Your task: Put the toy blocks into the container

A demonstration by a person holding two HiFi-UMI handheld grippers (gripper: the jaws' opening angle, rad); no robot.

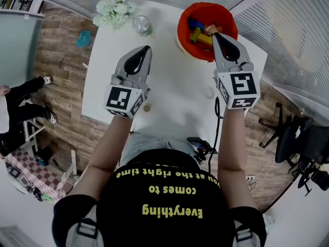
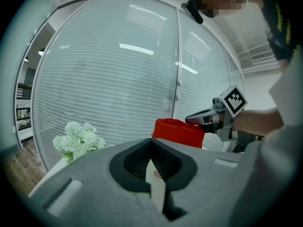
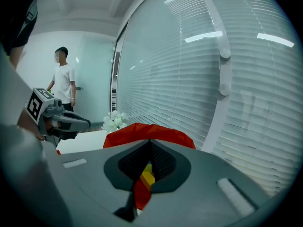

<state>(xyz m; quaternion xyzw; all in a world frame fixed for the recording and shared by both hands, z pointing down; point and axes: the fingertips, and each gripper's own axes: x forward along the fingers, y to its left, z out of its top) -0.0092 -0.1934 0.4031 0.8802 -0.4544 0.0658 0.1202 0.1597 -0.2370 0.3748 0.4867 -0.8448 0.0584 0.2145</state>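
- Two tools hang over a white surface [image 1: 175, 86]. The left tool [image 1: 148, 48] is clenched, with nothing between its jaws. The right tool [image 1: 216, 35] is clenched too, its jaws closed tip to tip and gripping nothing.
- Several toy blocks [image 1: 200, 35], blue, yellow, green and tan, lie heaped inside the red container [image 1: 205, 6].
- The right tool's tip sits at the container's near right rim, just above the blocks. Its own view looks through the jaw opening onto a yellow block and the red wall.
- The left tool is well apart from the container, over the left middle of the surface and pointing toward the far edge.
- The container stands at the far right corner of the surface, close to both edges.
- A broad bare stretch of surface lies between the two tools and in front of the container.
- White flowers [image 1: 113, 9] and a glass jar [image 1: 141, 23] stand along the far left edge, and a small round thing [image 1: 147, 107] lies near the front edge by the left tool.
- Wood floor [image 1: 61, 45] lies to the left of the surface, and an office chair [image 1: 298, 138] stands to the right.
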